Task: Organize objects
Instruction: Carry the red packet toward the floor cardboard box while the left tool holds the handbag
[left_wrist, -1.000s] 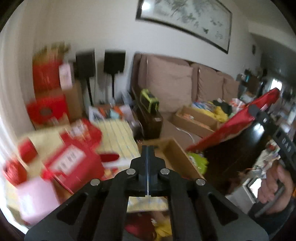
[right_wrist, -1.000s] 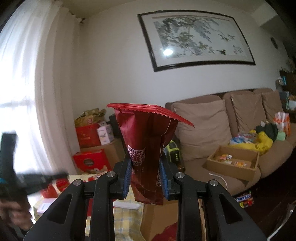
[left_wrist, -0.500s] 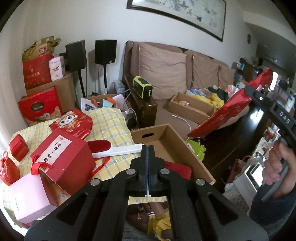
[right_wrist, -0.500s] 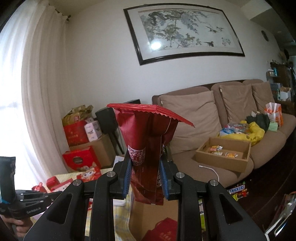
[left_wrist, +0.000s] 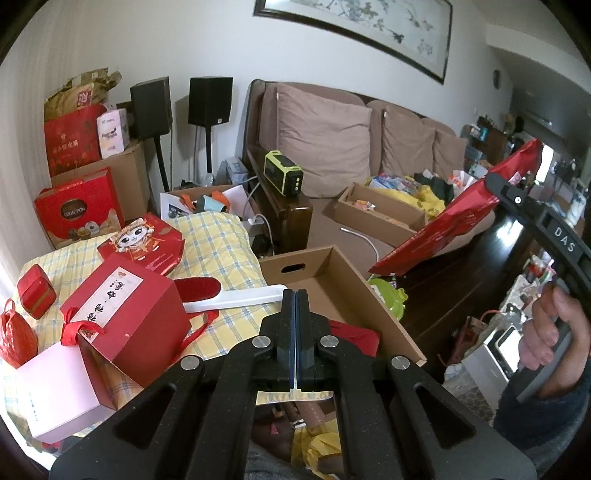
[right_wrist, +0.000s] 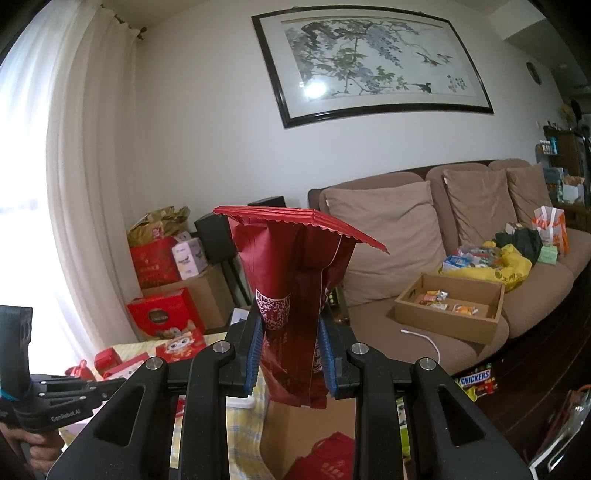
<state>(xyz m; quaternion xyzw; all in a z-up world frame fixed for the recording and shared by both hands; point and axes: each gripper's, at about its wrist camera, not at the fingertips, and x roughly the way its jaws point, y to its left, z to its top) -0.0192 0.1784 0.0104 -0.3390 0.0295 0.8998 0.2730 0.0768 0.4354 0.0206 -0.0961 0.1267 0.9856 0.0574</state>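
Observation:
My right gripper (right_wrist: 291, 354) is shut on a dark red snack bag (right_wrist: 295, 280) and holds it upright in the air; the bag also shows at the right of the left wrist view (left_wrist: 454, 218), above and right of an open cardboard box (left_wrist: 373, 306). A red item (left_wrist: 354, 336) lies in that box. My left gripper (left_wrist: 295, 314) is shut and empty, over the box's near-left edge. Red gift boxes (left_wrist: 129, 314), a pink box (left_wrist: 62, 391) and a white-handled red brush (left_wrist: 229, 293) lie on the yellow checked cloth (left_wrist: 221, 243).
A brown sofa (left_wrist: 332, 147) holds a cardboard tray of snacks (left_wrist: 380, 210) and bags. A green radio (left_wrist: 282, 177) sits on the sofa arm. Two black speakers (left_wrist: 210, 99) and stacked red gift bags (left_wrist: 74, 136) stand at the back left. Dark floor lies to the right.
The left gripper view has swung down and steadied over the cloth and box. The right gripper has kept hold of the bag and shifted slightly.

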